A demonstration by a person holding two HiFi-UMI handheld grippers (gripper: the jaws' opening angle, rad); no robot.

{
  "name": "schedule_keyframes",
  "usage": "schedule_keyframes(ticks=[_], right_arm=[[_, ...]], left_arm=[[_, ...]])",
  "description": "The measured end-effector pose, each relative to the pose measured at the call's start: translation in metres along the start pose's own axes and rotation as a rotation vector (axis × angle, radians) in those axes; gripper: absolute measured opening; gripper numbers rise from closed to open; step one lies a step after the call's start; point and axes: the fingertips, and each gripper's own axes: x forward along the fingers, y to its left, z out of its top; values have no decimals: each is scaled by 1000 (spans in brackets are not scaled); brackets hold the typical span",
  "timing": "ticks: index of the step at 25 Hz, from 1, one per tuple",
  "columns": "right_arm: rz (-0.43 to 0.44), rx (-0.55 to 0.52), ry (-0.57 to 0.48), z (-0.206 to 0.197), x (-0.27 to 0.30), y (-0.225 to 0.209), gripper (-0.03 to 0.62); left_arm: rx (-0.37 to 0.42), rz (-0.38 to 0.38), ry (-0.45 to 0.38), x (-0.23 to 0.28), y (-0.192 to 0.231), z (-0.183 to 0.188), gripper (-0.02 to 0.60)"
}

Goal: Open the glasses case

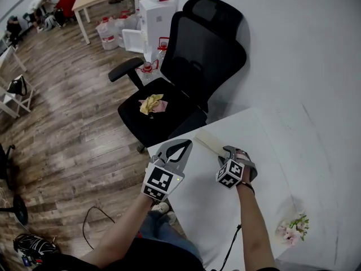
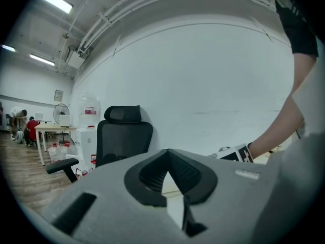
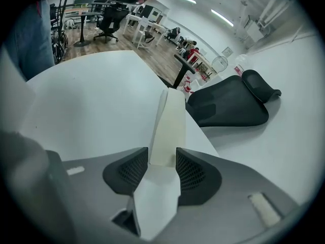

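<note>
A long cream glasses case (image 1: 210, 141) lies closed on the white table (image 1: 282, 145), near the table's far left corner. My right gripper (image 1: 227, 151) points steeply down at the case's near end. In the right gripper view the glasses case (image 3: 170, 118) runs away from the jaws, and both pads of the right gripper (image 3: 162, 155) touch its sides. My left gripper (image 1: 184, 145) hovers at the table's left edge, left of the case and apart from it. In the left gripper view the tips of the left gripper (image 2: 167, 153) meet with nothing between them.
A black office chair (image 1: 192, 66) stands just beyond the table corner, with a yellow cloth (image 1: 151, 103) on its seat. A small bunch of pink flowers (image 1: 293, 227) lies on the table at the near right. Wooden floor (image 1: 73, 123) drops away on the left.
</note>
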Motion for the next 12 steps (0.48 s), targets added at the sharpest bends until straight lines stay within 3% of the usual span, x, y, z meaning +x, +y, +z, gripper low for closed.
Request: schedule_keyframes(ticks=[6, 12], right_arm=[[-2, -15, -2, -1, 4, -2, 167], [-29, -30, -29, 1, -5, -8, 93]], left_arm=[[3, -3, 8, 7, 0, -3, 8], [5, -13, 7, 10, -6, -3, 8]])
